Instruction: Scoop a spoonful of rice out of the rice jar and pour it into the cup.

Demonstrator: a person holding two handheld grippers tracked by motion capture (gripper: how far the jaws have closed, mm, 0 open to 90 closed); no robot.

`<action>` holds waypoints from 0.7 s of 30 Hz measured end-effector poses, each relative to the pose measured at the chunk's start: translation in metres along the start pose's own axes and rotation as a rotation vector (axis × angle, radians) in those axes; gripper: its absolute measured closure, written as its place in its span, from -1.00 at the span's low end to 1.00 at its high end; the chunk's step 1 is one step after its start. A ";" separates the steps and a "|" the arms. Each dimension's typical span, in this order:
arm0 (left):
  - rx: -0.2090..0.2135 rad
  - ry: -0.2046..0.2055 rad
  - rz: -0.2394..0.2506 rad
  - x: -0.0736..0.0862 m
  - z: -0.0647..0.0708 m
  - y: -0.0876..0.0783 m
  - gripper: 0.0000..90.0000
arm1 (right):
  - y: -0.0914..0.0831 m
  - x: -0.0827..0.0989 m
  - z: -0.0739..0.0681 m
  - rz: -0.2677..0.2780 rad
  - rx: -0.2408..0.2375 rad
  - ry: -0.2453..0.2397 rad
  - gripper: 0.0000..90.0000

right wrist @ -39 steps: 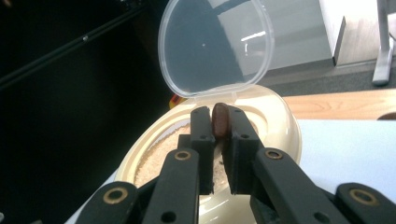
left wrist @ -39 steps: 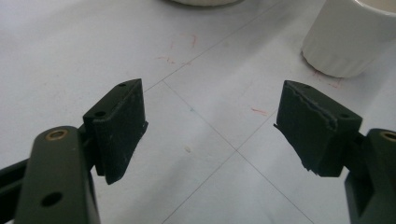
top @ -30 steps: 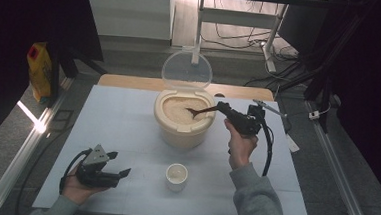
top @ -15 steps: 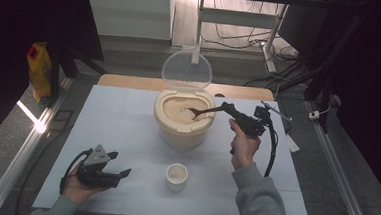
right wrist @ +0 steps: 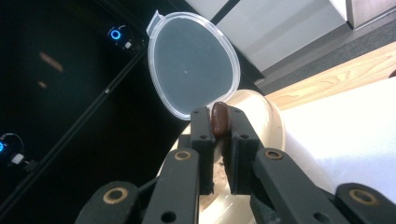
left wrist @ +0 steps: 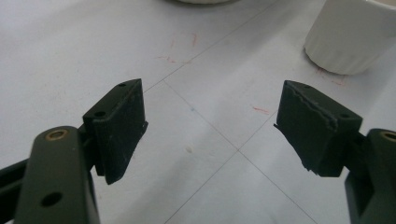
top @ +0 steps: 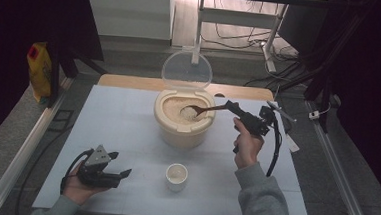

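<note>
A cream rice container (top: 181, 132) stands mid-table, full of rice, with its clear lid (top: 187, 69) tipped up behind it. A brown wooden spoon (top: 203, 110) has its bowl resting in the rice. My right gripper (top: 232, 108) is shut on the spoon's handle just right of the container. In the right gripper view the jaws (right wrist: 219, 128) pinch the handle's end (right wrist: 220, 117), with the lid (right wrist: 194, 65) beyond. A small white cup (top: 176, 177) holding rice stands in front. My left gripper (top: 119, 174) lies open at the front left, with the cup (left wrist: 359, 37) ahead of its empty jaws (left wrist: 210, 126).
A yellow package (top: 39, 70) stands off the table at the far left. Metal rails (top: 25, 147) run along both sides of the pale blue table (top: 118, 113). Cables (top: 275, 143) trail from the right gripper, and a white tag (top: 291, 142) lies to its right.
My right hand has shifted slightly to the right with the spoon still held; the spoon's bowl stays in the rice. The left gripper has not moved.
</note>
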State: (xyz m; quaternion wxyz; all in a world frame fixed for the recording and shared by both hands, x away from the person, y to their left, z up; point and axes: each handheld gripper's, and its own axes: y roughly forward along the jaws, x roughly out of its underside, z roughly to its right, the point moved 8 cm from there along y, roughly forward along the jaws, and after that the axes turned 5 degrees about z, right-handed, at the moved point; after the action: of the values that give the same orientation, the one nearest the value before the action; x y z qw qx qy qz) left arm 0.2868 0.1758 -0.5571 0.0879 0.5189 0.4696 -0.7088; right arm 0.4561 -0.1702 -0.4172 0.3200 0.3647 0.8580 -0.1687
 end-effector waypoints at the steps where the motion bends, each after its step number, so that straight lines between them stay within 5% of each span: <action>1: 0.000 0.000 0.000 0.000 0.000 0.000 -0.48 | 0.000 0.000 0.000 0.000 0.001 -0.002 0.84; 21: -0.003 0.006 -0.004 0.000 0.000 0.001 -0.47 | -0.007 -0.002 0.000 -0.001 -0.022 0.060 0.84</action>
State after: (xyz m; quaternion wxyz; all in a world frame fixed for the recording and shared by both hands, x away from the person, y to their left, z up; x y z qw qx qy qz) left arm 0.2870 0.1750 -0.5574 0.0857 0.5202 0.4719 -0.7067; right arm 0.4524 -0.1763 -0.4155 0.2981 0.3655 0.8692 -0.1482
